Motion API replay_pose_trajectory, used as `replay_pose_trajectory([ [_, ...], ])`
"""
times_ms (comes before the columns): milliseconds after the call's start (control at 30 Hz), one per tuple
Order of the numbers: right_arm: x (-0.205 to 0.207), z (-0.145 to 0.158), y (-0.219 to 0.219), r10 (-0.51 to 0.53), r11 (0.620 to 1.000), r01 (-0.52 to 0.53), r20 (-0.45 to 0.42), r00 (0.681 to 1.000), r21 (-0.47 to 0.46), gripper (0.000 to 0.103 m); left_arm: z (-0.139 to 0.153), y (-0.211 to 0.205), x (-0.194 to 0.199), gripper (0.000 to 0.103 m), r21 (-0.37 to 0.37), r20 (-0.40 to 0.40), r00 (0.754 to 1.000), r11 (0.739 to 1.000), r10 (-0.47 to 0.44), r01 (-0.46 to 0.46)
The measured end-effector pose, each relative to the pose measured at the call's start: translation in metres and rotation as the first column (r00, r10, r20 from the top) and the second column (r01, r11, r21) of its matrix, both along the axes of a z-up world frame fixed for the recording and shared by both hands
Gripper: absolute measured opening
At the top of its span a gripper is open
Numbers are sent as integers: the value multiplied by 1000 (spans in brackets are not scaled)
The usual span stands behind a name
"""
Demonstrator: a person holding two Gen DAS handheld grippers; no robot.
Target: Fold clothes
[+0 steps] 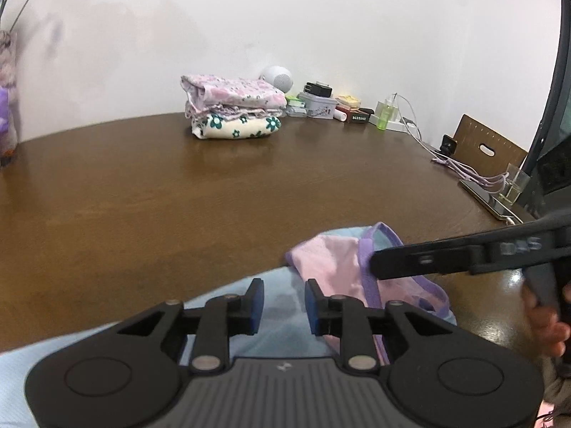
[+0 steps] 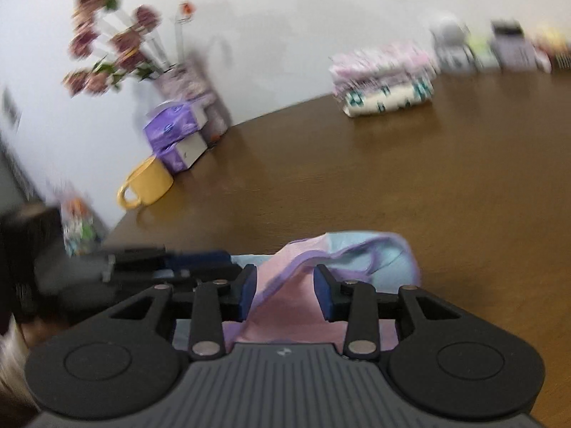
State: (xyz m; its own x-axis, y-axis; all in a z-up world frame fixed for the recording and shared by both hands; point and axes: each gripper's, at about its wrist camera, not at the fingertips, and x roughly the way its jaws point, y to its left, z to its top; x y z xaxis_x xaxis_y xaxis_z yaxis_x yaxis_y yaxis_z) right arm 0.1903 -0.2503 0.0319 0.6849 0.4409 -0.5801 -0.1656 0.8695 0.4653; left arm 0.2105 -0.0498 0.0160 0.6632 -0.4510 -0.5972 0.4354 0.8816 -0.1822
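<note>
A small garment in pink and light blue with purple trim lies crumpled at the near edge of the brown table. My left gripper is open just above its light blue part, with nothing between the blue pads. My right gripper comes in from the right, its tip at the purple trim. In the right wrist view a raised pink fold stands between the parted pads of my right gripper, which looks open around it rather than pressing. My left gripper shows blurred at the left.
A folded stack of floral clothes sits at the far side. Small boxes, a green bottle, cables and a glass line the back right. A yellow mug, tissue boxes and flowers stand at the left.
</note>
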Motion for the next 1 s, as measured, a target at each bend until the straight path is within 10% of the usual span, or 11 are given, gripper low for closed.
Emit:
replay_pose_trajectory([
  [133, 10, -12, 8, -69, 996, 72, -59, 996, 59, 36, -4, 0, 0, 22, -29, -14, 1000, 999, -17, 17],
  [267, 12, -15, 18, -91, 994, 93, -32, 995, 52, 2, -8, 3, 3, 20, -60, -38, 999, 998, -19, 17],
  [767, -21, 9, 6, -35, 996, 28, 89, 995, 84, 2, 3, -18, 22, 17, 26, 71, 996, 998, 46, -48],
  [1000, -25, 13, -3, 3, 995, -14, 106, 994, 101, 2, -2, -38, 16, 12, 38, 58, 990, 991, -132, 130],
])
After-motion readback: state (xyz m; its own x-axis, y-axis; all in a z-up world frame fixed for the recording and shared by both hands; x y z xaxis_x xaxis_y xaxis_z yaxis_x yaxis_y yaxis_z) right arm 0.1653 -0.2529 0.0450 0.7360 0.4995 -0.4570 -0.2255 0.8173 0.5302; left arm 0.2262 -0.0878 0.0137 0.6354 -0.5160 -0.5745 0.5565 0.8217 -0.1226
